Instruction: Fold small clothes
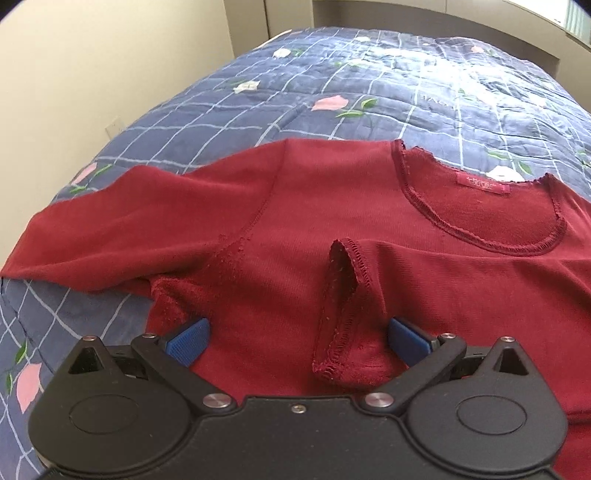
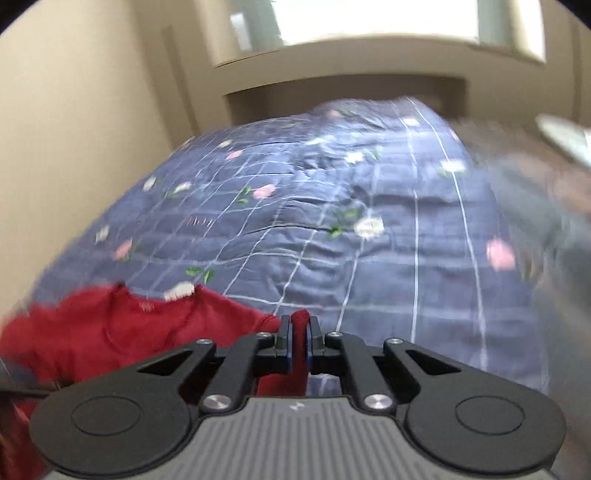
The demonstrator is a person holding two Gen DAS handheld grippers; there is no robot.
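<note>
Right wrist view: right hand-held gripper (image 2: 298, 334) pinches red shirt (image 2: 110, 332).

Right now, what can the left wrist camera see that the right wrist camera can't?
Only the left wrist view shows the shirt's pink label clearly, a sleeve cuff lying on the chest, and the open left gripper over the fabric. Only the right wrist view shows the bright window and the right gripper shut on a pinch of cloth. Both show the red shirt on the blue flowered quilt.
</note>
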